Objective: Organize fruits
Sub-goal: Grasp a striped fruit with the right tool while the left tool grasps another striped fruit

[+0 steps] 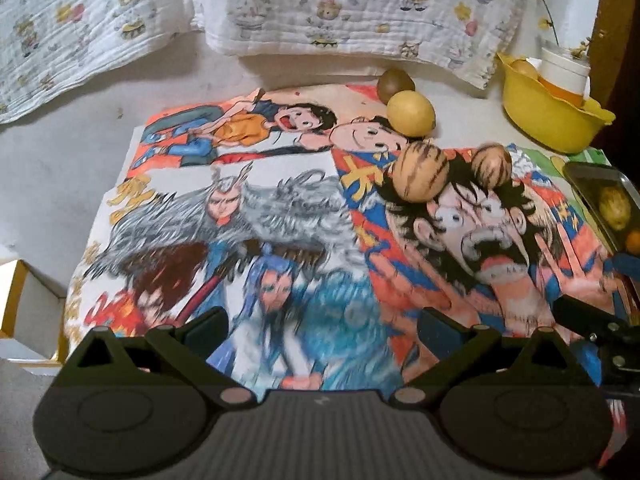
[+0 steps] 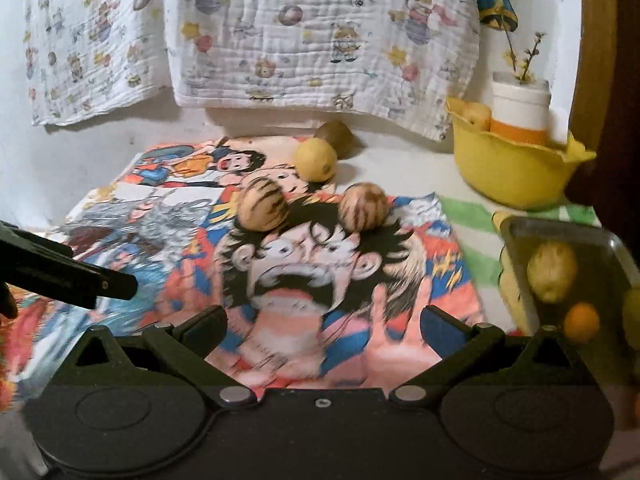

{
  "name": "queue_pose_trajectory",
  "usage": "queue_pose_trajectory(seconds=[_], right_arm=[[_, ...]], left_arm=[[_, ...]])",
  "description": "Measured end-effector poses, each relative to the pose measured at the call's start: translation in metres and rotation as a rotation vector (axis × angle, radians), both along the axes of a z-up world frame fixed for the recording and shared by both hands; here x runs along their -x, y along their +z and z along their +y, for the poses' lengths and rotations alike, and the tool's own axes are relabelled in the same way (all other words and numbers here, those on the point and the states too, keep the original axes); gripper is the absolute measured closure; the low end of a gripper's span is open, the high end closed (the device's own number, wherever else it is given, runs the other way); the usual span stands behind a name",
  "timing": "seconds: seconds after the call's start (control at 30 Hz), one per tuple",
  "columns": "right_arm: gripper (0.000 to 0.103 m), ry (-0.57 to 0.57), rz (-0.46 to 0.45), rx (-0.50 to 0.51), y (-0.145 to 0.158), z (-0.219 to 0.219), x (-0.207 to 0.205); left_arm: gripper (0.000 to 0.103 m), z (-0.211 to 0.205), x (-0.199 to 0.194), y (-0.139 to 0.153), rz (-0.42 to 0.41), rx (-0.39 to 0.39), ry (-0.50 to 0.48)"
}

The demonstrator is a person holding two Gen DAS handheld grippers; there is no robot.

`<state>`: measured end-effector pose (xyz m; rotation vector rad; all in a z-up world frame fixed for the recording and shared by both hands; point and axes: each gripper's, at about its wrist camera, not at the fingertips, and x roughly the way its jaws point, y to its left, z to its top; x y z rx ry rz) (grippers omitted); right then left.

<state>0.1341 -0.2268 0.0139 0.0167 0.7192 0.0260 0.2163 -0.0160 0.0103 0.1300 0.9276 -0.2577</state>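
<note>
Two tan fruits with dark stripes (image 1: 420,172) (image 1: 491,166) lie on cartoon posters (image 1: 248,216); the right wrist view shows them too (image 2: 264,206) (image 2: 363,208). Behind them sit a yellow lemon (image 1: 411,113) (image 2: 316,159) and a brown kiwi (image 1: 395,84) (image 2: 335,138). A dark metal tray (image 2: 600,248) (image 1: 588,184) at the right holds a yellowish fruit (image 2: 552,272) (image 1: 616,208) and a small orange one (image 2: 582,322). My left gripper (image 1: 324,328) is open over the posters, holding nothing. My right gripper (image 2: 324,324) is open and holding nothing too, well short of the striped fruits.
A yellow bowl (image 2: 516,176) (image 1: 548,116) with a fruit and a white-and-orange cup (image 2: 520,112) stands at the back right. Printed white cloths (image 2: 320,36) hang along the back. The left gripper's finger (image 2: 80,280) pokes into the right wrist view at left.
</note>
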Motion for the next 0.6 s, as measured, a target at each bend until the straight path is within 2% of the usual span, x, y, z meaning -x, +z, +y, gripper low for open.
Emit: queue_pose_trajectory(seconds=[0.3, 0.5, 0.6], right_arm=[[0.001, -0.034, 0.017, 0.035, -0.009, -0.038, -0.054], [0.001, -0.049, 0.011, 0.040, -0.016, -0.049, -0.086], [0.005, -0.054, 0.001, 0.047, -0.021, -0.053, -0.100]], left_arm=[[0.001, -0.040, -0.049, -0.008, -0.017, 0.030, -0.038], [0.001, -0.065, -0.071, -0.012, -0.058, 0.038, -0.069], [0.001, -0.074, -0.081, -0.014, -0.069, 0.045, -0.083]])
